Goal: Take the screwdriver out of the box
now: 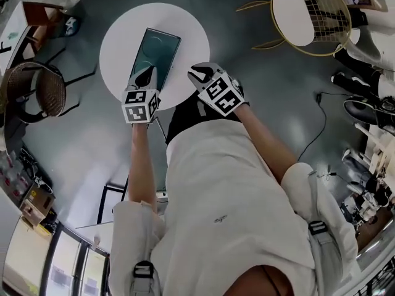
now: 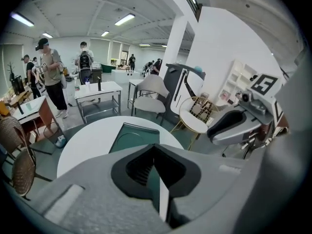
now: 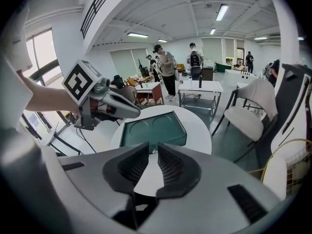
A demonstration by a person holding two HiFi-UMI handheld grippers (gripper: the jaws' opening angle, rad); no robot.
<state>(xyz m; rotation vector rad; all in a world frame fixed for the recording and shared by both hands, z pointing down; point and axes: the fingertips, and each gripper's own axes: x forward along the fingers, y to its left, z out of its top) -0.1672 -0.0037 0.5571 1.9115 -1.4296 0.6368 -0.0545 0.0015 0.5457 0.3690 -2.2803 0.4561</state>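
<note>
A dark green flat box (image 1: 155, 53) lies shut on the round white table (image 1: 120, 42), its lid (image 3: 152, 128) marked with two round hollows. No screwdriver shows in any view. My left gripper (image 1: 147, 74) hangs over the near end of the box, jaws shut and empty. In the left gripper view the box (image 2: 134, 136) lies just beyond the closed left gripper (image 2: 155, 147). My right gripper (image 1: 197, 73) is at the table's near right edge, beside the box, its jaws together with nothing between them. The right gripper (image 3: 152, 150) points at the box's near side.
A wicker chair (image 1: 34, 91) stands left of the table. A gold wire chair with a white seat (image 1: 308, 14) stands at the upper right, and a cable (image 1: 321, 122) runs over the grey floor. Several people (image 2: 48, 77) stand by far tables.
</note>
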